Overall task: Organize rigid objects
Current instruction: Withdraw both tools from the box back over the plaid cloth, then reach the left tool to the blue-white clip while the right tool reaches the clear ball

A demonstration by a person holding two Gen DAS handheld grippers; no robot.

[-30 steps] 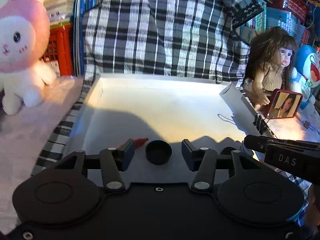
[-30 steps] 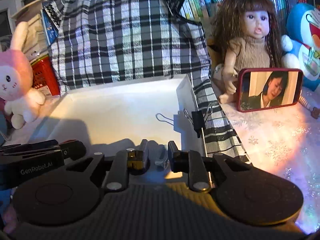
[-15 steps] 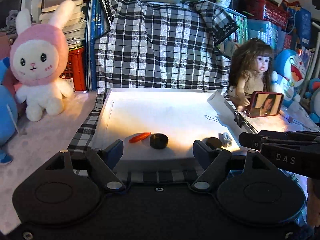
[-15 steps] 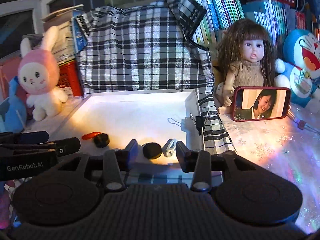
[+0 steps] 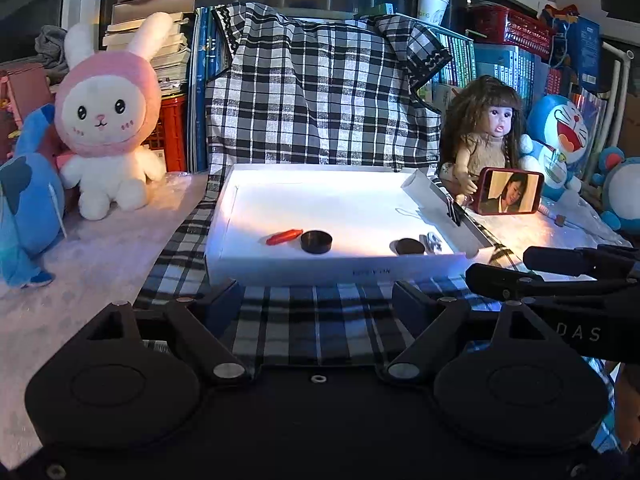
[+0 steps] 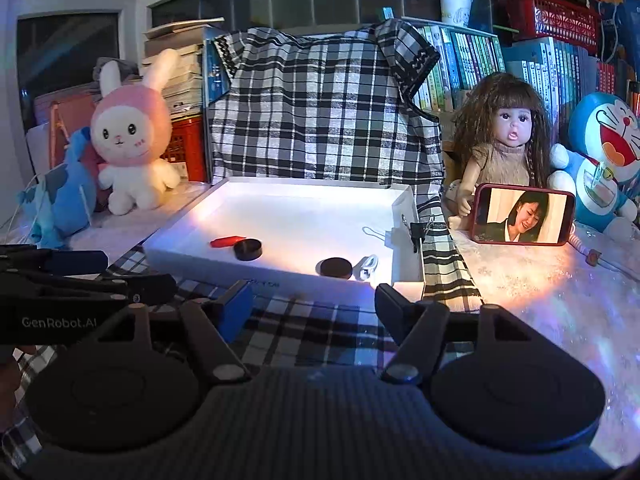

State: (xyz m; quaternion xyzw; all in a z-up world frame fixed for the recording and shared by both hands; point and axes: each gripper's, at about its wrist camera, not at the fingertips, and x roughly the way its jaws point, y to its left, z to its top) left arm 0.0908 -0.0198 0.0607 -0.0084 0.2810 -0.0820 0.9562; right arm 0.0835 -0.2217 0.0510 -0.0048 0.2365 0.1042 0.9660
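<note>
Left tongs (image 5: 316, 300) and right tongs (image 6: 314, 300) angled down before white tray (image 5: 332, 268); both just spread, nothing between.

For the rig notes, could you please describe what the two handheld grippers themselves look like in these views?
Both are matte black, each with two round discs at the base and angled linkage arms that carry the two fingers. The left gripper has dark blue finger pads and white "GenRobot.AI" lettering on its side. The right gripper has a ribbed body, a bright blue pad and "DAS" on its side. No cables or sleeves show.

Caps (image 5: 316, 241) in tray (image 5: 280, 270) on cloth (image 5: 304, 320)
</note>
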